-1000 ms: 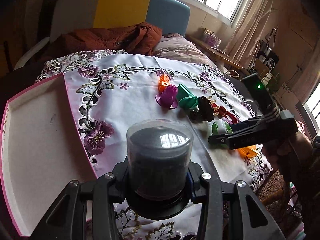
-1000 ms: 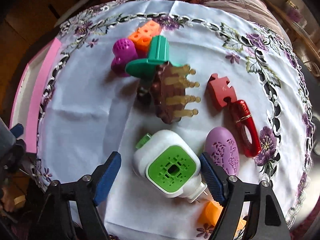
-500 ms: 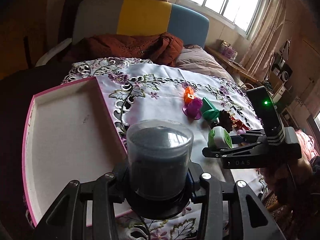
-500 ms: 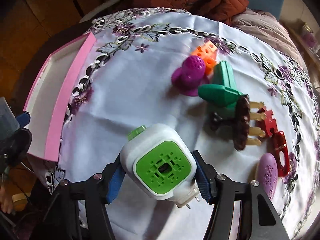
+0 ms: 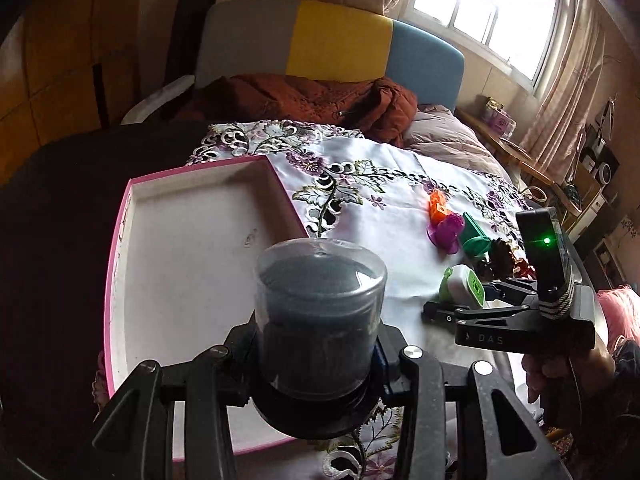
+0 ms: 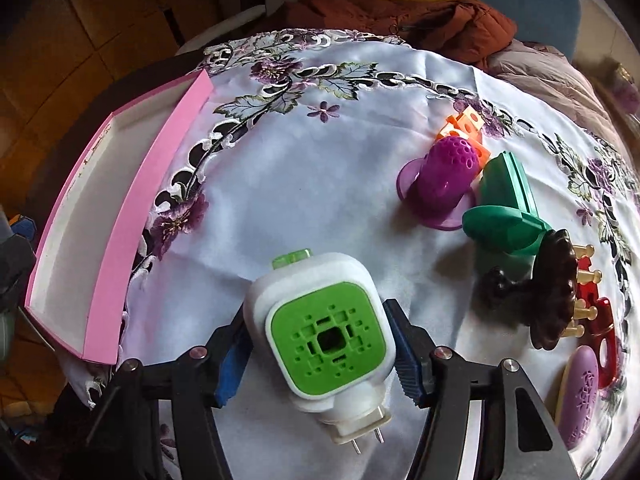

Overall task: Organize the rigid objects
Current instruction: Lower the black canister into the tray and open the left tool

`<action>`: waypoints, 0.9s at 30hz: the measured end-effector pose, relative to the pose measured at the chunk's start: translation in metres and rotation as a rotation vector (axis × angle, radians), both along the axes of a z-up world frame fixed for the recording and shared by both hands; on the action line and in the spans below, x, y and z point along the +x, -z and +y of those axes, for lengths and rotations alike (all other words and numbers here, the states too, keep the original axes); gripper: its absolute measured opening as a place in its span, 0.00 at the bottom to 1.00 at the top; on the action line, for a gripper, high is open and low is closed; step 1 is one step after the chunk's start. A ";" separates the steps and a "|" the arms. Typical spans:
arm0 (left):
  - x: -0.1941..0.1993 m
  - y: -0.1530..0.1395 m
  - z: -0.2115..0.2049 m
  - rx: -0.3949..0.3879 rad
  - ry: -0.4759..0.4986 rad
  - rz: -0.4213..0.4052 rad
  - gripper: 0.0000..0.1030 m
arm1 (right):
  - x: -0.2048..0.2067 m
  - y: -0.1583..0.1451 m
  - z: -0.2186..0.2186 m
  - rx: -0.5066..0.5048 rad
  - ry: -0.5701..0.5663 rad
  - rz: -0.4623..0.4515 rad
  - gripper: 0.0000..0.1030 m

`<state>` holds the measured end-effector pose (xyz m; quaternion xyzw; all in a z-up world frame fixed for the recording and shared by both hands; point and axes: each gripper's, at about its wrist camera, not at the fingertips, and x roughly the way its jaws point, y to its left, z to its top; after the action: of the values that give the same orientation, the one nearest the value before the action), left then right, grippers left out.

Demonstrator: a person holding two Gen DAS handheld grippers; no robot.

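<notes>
Over tablecloth [image 6: 304, 208], right gripper [image 6: 320, 356] around plug-in [image 6: 324, 328]

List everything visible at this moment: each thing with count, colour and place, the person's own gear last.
Tray: 1, pink rim, white inside, left on cloth.
Jar: 1, clear over dark contents, in left gripper.
Plug-in device: 1, white and green, in right gripper.
Orange block: 1, behind purple strainer.
Green piece: 1, beside strainer.
Brown hairbrush: 1, right.
Red pieces: 2, far right.
Lilac oval: 1, lower right.
Tablecloth: 1, white, purple flowers.
Left gripper: shut on jar.
Right gripper: shut on device.
</notes>
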<state>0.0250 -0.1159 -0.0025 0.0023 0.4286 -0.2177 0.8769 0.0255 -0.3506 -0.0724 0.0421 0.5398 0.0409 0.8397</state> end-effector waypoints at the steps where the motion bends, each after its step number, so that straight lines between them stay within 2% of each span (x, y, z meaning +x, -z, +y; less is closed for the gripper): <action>1: 0.001 0.000 0.002 0.003 -0.007 0.001 0.42 | 0.000 0.000 0.000 0.001 -0.001 -0.003 0.63; 4: 0.002 0.001 0.005 0.007 -0.020 0.000 0.42 | 0.002 0.001 0.002 0.007 -0.001 -0.012 0.63; 11: 0.006 0.006 0.010 0.021 -0.043 0.008 0.42 | 0.002 0.002 0.006 0.001 -0.023 -0.017 0.71; 20: 0.017 0.018 0.030 0.012 -0.085 0.055 0.42 | 0.004 0.002 0.004 0.018 -0.021 -0.015 0.73; 24: 0.037 0.020 0.052 -0.031 -0.115 0.095 0.42 | 0.004 0.001 0.004 0.018 -0.016 -0.012 0.73; 27: 0.059 0.022 0.066 -0.025 -0.145 0.097 0.42 | 0.005 0.001 0.007 -0.001 -0.018 -0.011 0.72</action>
<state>0.0837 -0.0495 -0.0242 -0.0501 0.4668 -0.1586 0.8686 0.0305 -0.3437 -0.0738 0.0367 0.5354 0.0484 0.8424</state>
